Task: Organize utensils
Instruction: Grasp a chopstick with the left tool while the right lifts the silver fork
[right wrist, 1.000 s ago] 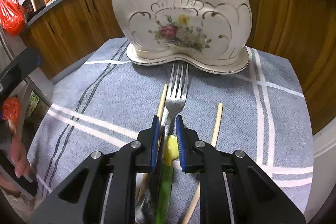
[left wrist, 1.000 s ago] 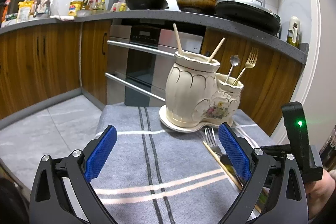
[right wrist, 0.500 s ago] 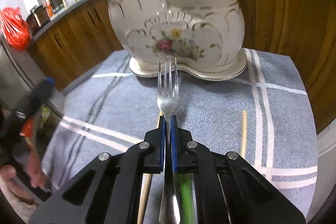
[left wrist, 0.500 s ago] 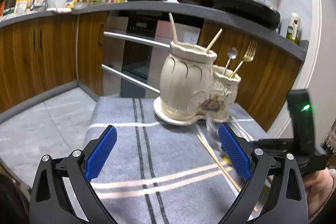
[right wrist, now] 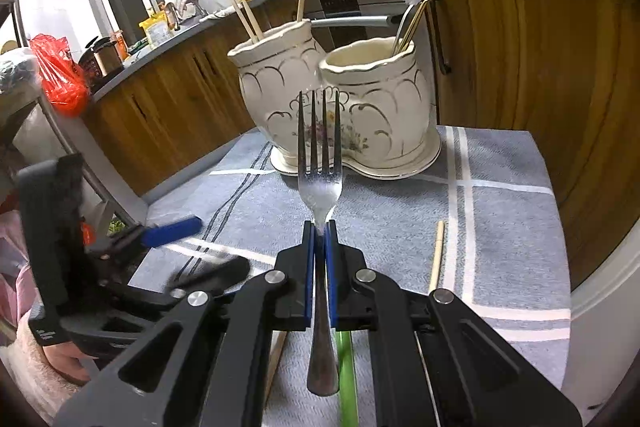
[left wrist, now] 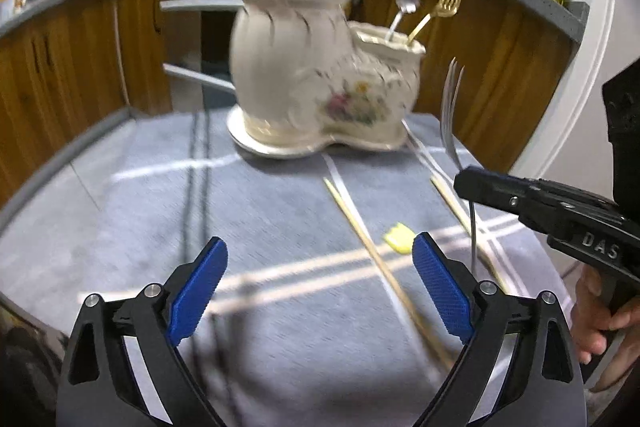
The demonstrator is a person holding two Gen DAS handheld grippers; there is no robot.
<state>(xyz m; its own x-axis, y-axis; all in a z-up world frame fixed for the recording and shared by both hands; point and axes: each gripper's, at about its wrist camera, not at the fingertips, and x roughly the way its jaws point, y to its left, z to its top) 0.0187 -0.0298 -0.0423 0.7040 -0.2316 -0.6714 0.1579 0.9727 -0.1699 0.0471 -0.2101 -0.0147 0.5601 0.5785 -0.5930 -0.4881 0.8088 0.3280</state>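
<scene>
My right gripper (right wrist: 319,227) is shut on a silver fork (right wrist: 319,171) and holds it above the cloth, tines toward the cream two-part ceramic holder (right wrist: 340,107). The fork (left wrist: 451,115) and right gripper (left wrist: 464,179) also show at the right of the left wrist view. The holder (left wrist: 320,75) has chopsticks in its tall part and a spoon and gold fork (left wrist: 438,7) in its low part. My left gripper (left wrist: 316,275) is open and empty above the cloth. Loose chopsticks (left wrist: 372,251) and a yellow-tipped green utensil (left wrist: 398,237) lie on the cloth.
A grey striped cloth (left wrist: 248,211) covers the small table. Wooden cabinets (right wrist: 520,47) and an oven stand close behind the holder. One chopstick (right wrist: 437,255) lies to the right of my right gripper. The table edge drops off at left and right.
My right gripper has closed on the silver fork and lifted it off the cloth. My left gripper has moved nearer the holder, still open.
</scene>
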